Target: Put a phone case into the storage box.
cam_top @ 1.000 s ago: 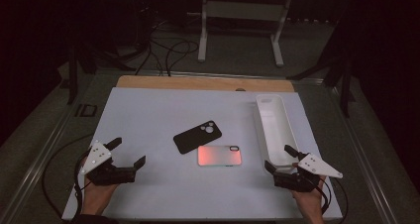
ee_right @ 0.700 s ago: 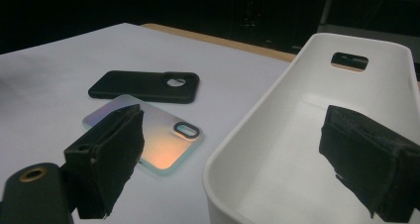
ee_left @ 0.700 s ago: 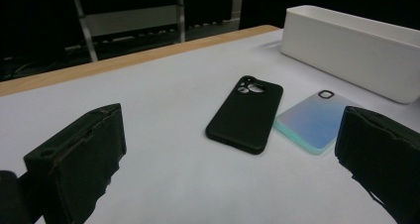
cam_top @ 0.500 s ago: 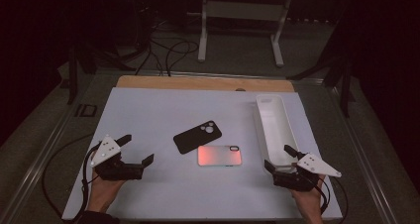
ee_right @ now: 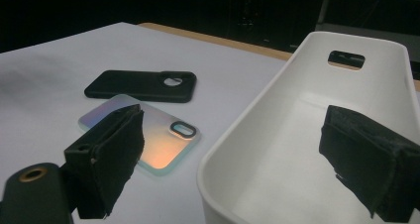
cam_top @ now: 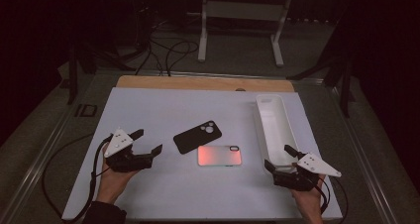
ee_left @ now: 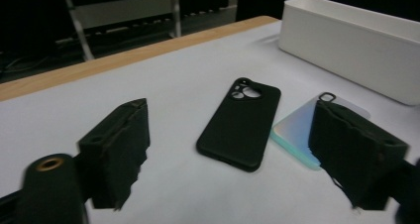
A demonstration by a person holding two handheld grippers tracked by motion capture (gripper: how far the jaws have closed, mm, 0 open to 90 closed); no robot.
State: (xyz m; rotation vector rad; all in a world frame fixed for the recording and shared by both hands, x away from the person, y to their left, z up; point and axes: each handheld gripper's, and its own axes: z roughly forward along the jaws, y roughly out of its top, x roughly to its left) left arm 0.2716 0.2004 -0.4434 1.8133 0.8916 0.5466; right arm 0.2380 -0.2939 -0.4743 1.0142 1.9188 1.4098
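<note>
1. The left gripper stands open above the white table, with nothing between its jaws. The jaws have just been closing a little, but a clear gap remains.
2. The right gripper is also wide open and holds nothing. It hovers at the near end of the white tray.
3. The black phone case lies flat near the middle of the table, just right of the left gripper. The iridescent phone case lies just beside it, toward the person.
4. The left gripper view shows the black phone case straight ahead between the jaws, camera hole away.
5. The right gripper view shows the inside of the tray, with a handle slot in its far wall.
6. There is open table in front of the left gripper and to the left of both cases. The tray lies along the right edge.
</note>
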